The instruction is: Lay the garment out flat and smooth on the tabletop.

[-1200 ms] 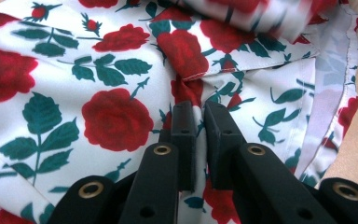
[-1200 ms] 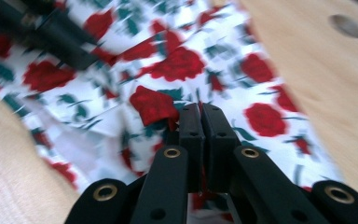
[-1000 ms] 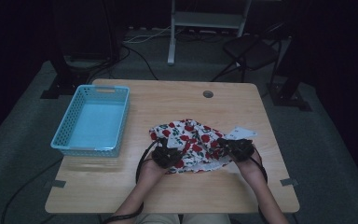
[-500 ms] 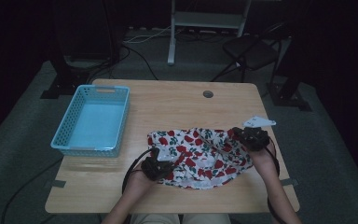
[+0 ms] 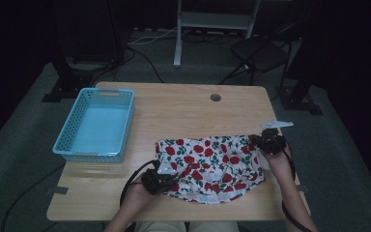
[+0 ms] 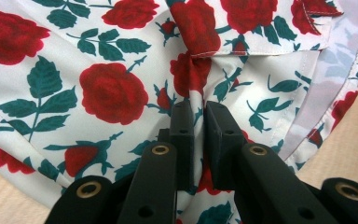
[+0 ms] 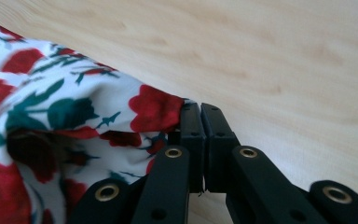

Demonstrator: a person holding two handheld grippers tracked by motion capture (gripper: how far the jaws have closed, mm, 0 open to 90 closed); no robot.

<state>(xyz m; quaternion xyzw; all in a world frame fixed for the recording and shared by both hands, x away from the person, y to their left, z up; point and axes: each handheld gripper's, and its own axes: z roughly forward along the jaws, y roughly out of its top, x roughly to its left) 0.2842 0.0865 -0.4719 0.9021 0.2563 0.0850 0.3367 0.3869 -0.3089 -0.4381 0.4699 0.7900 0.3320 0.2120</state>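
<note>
Spread wider than a second ago, now flat at the table's [image 5: 183,108] 5 o'clock beside blue basket [image 5: 96,124]: rose-print cloth [image 5: 212,164], no legible writing, pinched by left gripper [image 6: 199,112] and right gripper [image 7: 200,112].

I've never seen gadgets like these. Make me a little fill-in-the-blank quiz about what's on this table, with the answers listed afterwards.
1. The cloth spread on the table is printed with red ____.
2. The left hand-held gripper is shut on the ____.
3. The basket at the table's left side is coloured ____.
4. The right hand-held gripper pinches the cloth at its ____.

Missing words: roses; cloth; blue; edge
</note>
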